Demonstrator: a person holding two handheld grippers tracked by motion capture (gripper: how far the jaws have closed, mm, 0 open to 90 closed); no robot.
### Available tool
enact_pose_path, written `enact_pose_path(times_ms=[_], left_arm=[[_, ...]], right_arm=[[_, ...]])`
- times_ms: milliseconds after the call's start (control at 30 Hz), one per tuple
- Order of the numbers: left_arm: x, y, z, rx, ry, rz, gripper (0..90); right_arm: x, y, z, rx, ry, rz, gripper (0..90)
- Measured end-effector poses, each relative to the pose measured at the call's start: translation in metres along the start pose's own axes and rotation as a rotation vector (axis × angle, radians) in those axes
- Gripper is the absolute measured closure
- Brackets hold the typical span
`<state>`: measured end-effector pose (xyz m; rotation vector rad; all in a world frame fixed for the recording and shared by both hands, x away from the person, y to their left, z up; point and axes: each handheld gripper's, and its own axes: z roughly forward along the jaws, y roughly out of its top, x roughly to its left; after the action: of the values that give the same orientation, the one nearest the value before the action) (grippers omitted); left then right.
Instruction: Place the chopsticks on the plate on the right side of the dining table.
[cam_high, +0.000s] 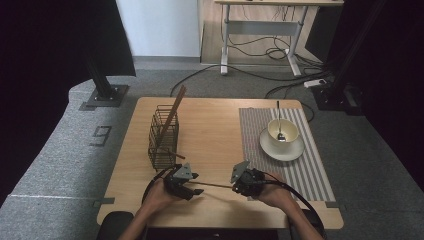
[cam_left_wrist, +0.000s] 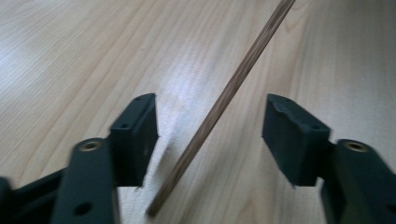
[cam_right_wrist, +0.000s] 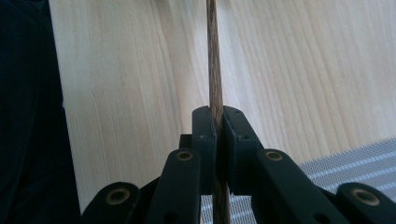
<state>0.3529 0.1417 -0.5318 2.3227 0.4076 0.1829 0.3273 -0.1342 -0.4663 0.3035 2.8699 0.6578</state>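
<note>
1. Both forearms come in from the near edge of the tabletop (cam_high: 215, 130). The left hand (cam_high: 159, 196) holds the left hand-held gripper (cam_high: 192, 184) pointing right; the right hand (cam_high: 274, 194) holds the right hand-held gripper (cam_high: 234, 186) pointing left, so the two face each other.
2. A wire basket (cam_high: 163, 137) stands at the left of the tabletop with a long wooden stick (cam_high: 173, 114) leaning out of its top and a second one poking through its side near the bottom. On the striped mat (cam_high: 310, 165) at the right, a bowl (cam_high: 283, 131) sits on a saucer (cam_high: 281, 150) with a spoon (cam_high: 279, 125) in it.
3. A thin chopstick (cam_high: 212, 185) spans the gap between the two hand-held grippers, low over the wood.
4. The right hand-held gripper has its jaws pressed together on the chopstick (cam_right_wrist: 215, 84), which runs straight ahead from them.
5. The left hand-held gripper (cam_left_wrist: 210, 128) has its jaws spread apart; the chopstick (cam_left_wrist: 224, 100) passes slantwise between them, touching neither jaw.
</note>
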Motion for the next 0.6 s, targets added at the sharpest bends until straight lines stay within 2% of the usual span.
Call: enact_pose_path(times_ms=[233,400,600], left_arm=[[0.003,-0.001,0.001,0.009,0.037,-0.021,22.9],[0.005,-0.001,0.002,0.018,0.067,-0.053,14.8],[0.006,-0.004,0.007,0.043,0.069,-0.074,11.4]], right_arm=[[-0.005,-0.015,-0.008,0.002,-0.025,0.048,83.1],[-0.009,-0.027,-0.015,0.002,-0.047,0.093,83.1],[-0.013,-0.037,-0.024,-0.009,-0.072,0.131,83.1]])
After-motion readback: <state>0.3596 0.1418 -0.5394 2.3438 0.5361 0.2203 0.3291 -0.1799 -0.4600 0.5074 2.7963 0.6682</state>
